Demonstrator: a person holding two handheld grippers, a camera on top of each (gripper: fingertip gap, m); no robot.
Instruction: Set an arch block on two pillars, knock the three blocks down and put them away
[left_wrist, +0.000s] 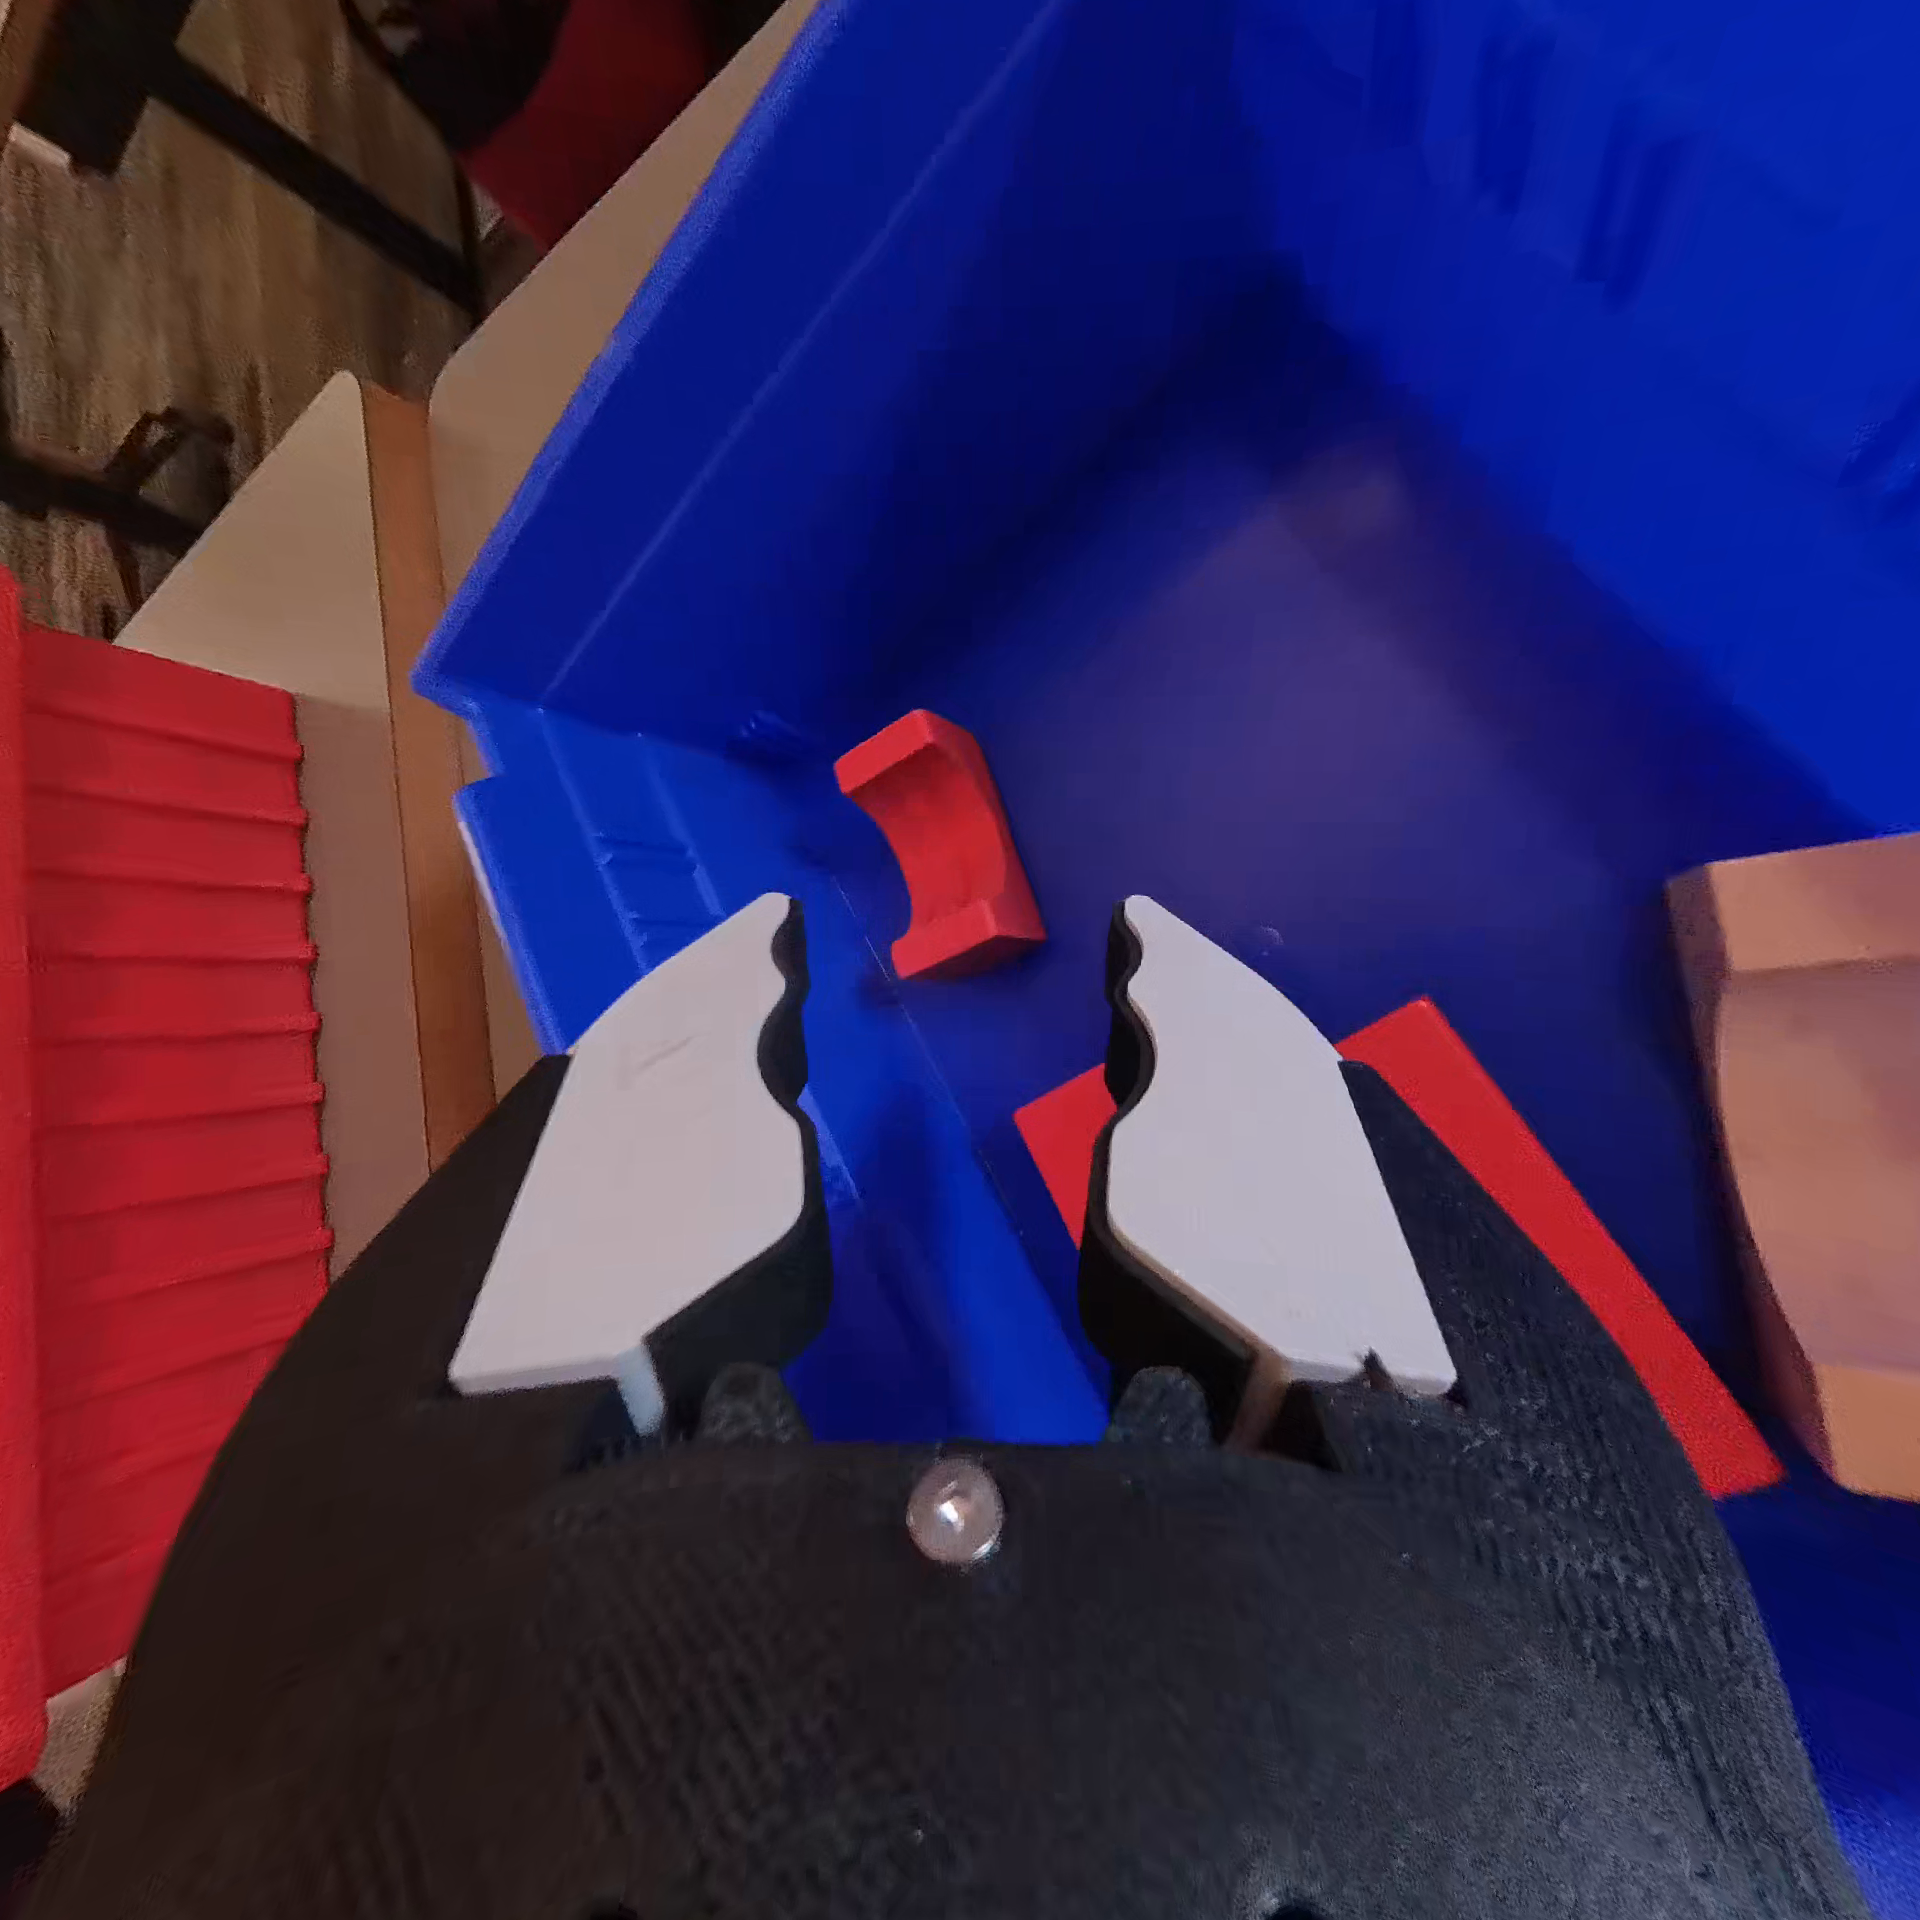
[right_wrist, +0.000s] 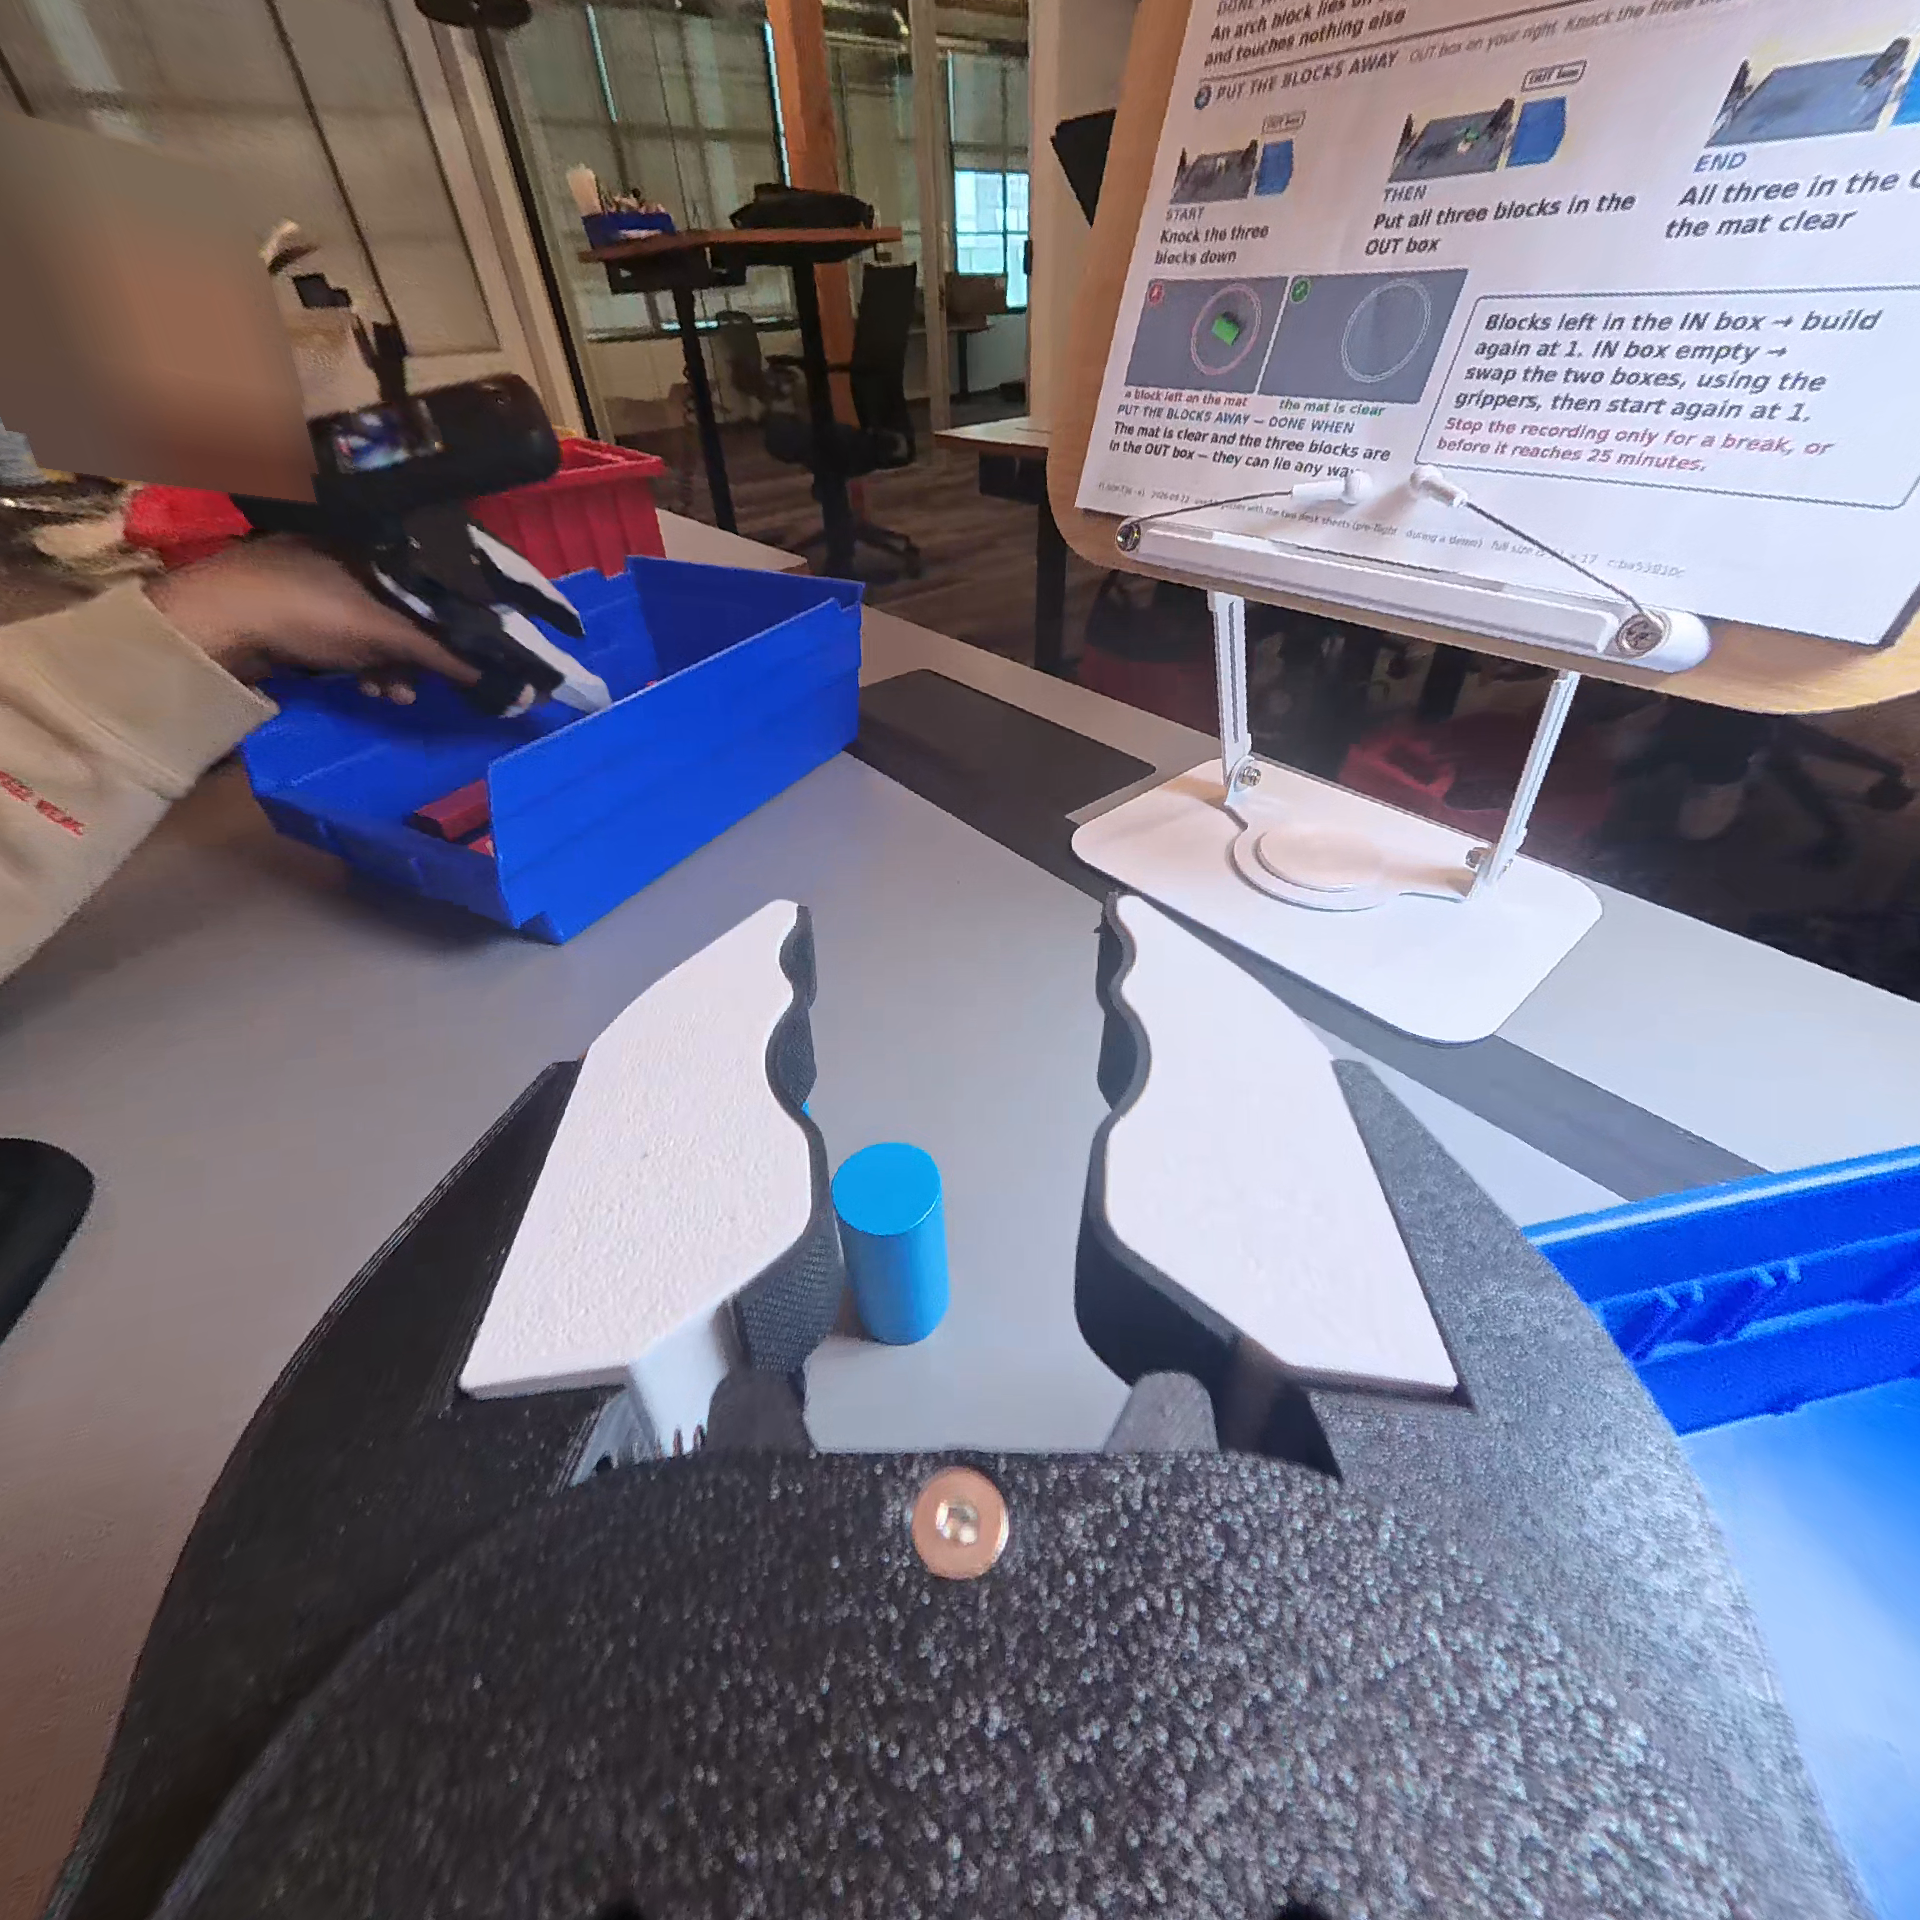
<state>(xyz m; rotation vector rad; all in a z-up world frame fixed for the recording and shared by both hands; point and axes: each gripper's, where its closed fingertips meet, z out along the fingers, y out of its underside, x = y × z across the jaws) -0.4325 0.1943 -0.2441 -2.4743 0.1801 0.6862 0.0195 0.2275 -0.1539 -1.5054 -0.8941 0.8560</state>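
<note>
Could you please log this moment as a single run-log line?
left hand-held gripper: open, over blue bin near red arch block | right hand-held gripper: open, around upright blue cylinder on mat

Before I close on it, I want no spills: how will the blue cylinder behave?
The blue cylinder stands upright, taller than wide, so an off-centre nudge probably tips it. Once down, it would likely roll. Its smooth painted side may slip in the fingers.

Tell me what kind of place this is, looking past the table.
Probably an open-plan office or lab workspace: a standing desk and office chair stand in the background, and on the near table a stand holds an instruction sheet beside a blue bin.
</note>
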